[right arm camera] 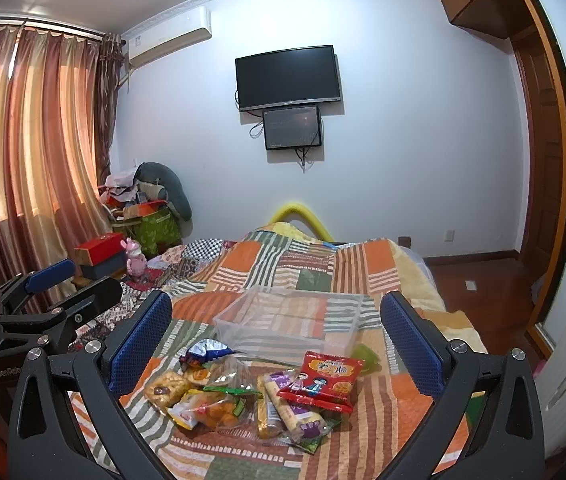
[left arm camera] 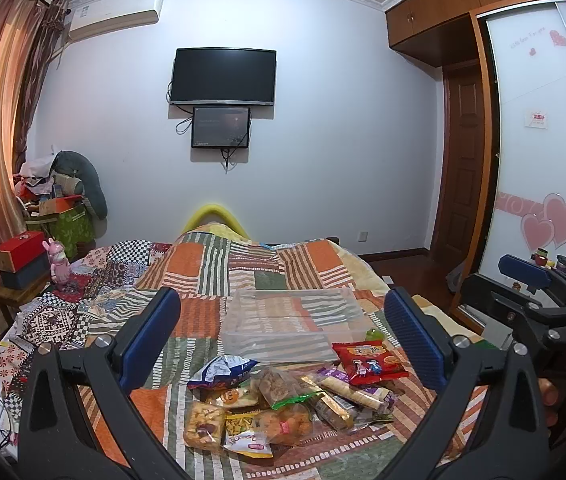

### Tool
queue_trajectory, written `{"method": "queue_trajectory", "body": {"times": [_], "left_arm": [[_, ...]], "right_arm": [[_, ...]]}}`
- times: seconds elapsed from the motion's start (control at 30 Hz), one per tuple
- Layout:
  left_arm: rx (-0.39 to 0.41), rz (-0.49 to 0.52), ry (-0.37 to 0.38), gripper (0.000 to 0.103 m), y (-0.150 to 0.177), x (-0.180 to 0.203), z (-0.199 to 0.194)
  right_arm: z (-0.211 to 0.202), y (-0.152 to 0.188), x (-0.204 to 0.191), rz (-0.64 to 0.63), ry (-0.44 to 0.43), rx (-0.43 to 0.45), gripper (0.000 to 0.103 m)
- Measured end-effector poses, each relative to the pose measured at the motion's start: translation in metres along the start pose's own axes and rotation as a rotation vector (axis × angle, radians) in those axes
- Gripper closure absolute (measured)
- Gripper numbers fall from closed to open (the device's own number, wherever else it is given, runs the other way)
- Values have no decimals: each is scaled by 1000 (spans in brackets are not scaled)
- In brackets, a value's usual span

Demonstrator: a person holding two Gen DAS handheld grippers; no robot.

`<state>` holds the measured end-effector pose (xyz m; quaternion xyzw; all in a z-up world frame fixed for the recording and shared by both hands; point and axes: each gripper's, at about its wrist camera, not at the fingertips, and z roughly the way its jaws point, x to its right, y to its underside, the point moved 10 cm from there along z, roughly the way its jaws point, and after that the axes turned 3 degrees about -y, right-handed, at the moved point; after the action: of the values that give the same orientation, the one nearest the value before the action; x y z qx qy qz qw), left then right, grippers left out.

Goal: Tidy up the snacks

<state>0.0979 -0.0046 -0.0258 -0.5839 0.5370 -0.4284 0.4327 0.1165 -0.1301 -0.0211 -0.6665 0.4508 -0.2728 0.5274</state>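
A pile of snack packets [left arm camera: 283, 404] lies on the patchwork quilt [left arm camera: 203, 272], also in the right wrist view [right arm camera: 251, 396]. A red packet [left arm camera: 371, 362] [right arm camera: 323, 378] lies on the pile's right side, a blue-white bag [left arm camera: 225, 372] [right arm camera: 207, 350] on its left. A clear plastic bin [left arm camera: 295, 322] [right arm camera: 291, 322] stands empty just behind the pile. My left gripper [left arm camera: 283, 344] is open and empty, above the pile. My right gripper [right arm camera: 279, 344] is open and empty, also facing the pile. The right gripper shows at the right edge of the left wrist view [left arm camera: 539, 292]; the left gripper at the left edge of the right wrist view [right arm camera: 51, 288].
A small green item [left arm camera: 375, 334] lies right of the bin. A red box [left arm camera: 19, 250] and pink toy [left arm camera: 59, 266] stand on a stand left of the bed. Clutter [left arm camera: 63, 200] is piled in the far left corner. Wardrobe doors [left arm camera: 539, 140] and wooden floor lie right.
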Motion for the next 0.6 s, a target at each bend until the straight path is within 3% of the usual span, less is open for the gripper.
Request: {"method": "queue_trajectory", "body": {"times": [0.17, 0.3, 0.6], "left_arm": [[-9, -2, 1, 1, 3, -5, 5], [-39, -6, 3, 10, 8, -13, 14], [-165, -10, -25, 22, 33, -53, 59]], "right_arm": [[7, 6, 6, 10, -4, -22, 0], [17, 15, 12, 23, -12, -68, 5], [43, 47, 33, 81, -32, -210, 34]]}}
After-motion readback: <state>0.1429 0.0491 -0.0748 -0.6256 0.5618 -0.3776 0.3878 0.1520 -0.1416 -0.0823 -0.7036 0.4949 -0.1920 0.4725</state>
